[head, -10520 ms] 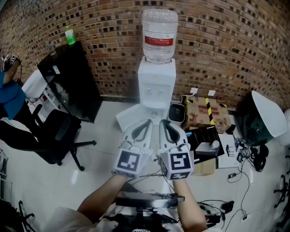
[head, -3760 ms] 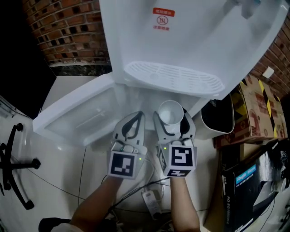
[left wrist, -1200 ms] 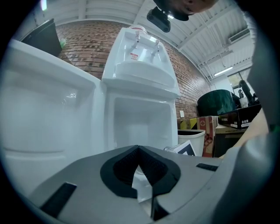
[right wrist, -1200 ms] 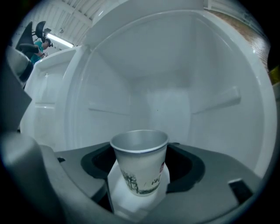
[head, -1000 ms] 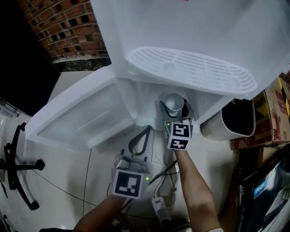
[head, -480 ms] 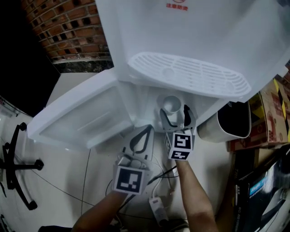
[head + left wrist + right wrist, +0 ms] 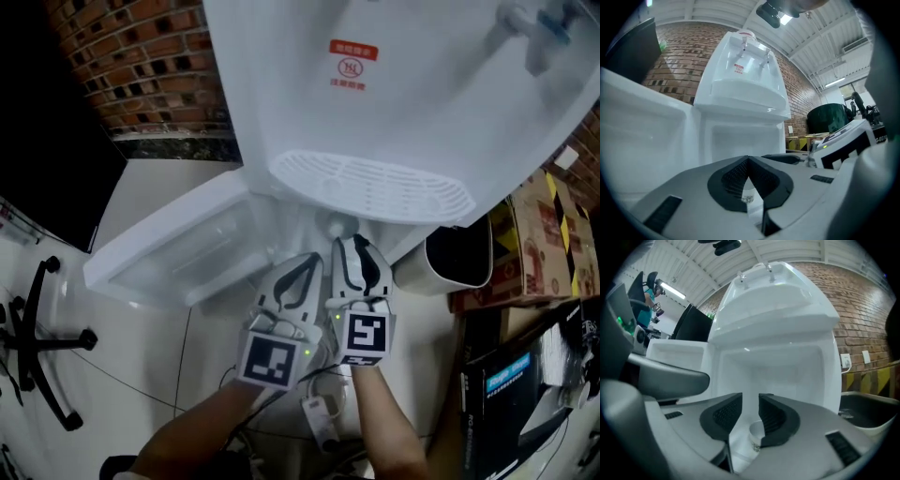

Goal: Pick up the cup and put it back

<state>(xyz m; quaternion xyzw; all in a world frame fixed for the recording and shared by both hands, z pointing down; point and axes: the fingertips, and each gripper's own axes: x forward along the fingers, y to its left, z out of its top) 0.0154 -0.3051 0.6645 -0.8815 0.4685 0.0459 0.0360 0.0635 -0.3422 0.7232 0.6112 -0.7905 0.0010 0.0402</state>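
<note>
White with a small dark print on its side, the cup [image 7: 757,433] stood upright on the floor of the open lower compartment [image 7: 778,366] of the water dispenser [image 7: 403,103], free of both tools. In the right gripper view it appeared beyond and below the pads, touching neither. The right gripper [image 7: 750,397] was positioned in front of the compartment opening, pointing roughly level. Its jaws had just been closing and stood with a narrow gap between them, with nothing gripped. The left gripper [image 7: 749,160] was held just beside it on the left, also facing the opening. Its jaws were pressed together at the tips and held nothing. In the left gripper view the cup showed only through the gap under the pads. The compartment door [image 7: 178,253] was swung fully open to the left. The perforated drip tray [image 7: 375,183] projected above the opening. A white bin [image 7: 459,258] stood just right of the dispenser, with a cardboard box [image 7: 553,234] beyond it. A brick wall [image 7: 141,66] ran behind the dispenser. A power strip [image 7: 319,417] lay on the floor under the person's forearms.
</note>
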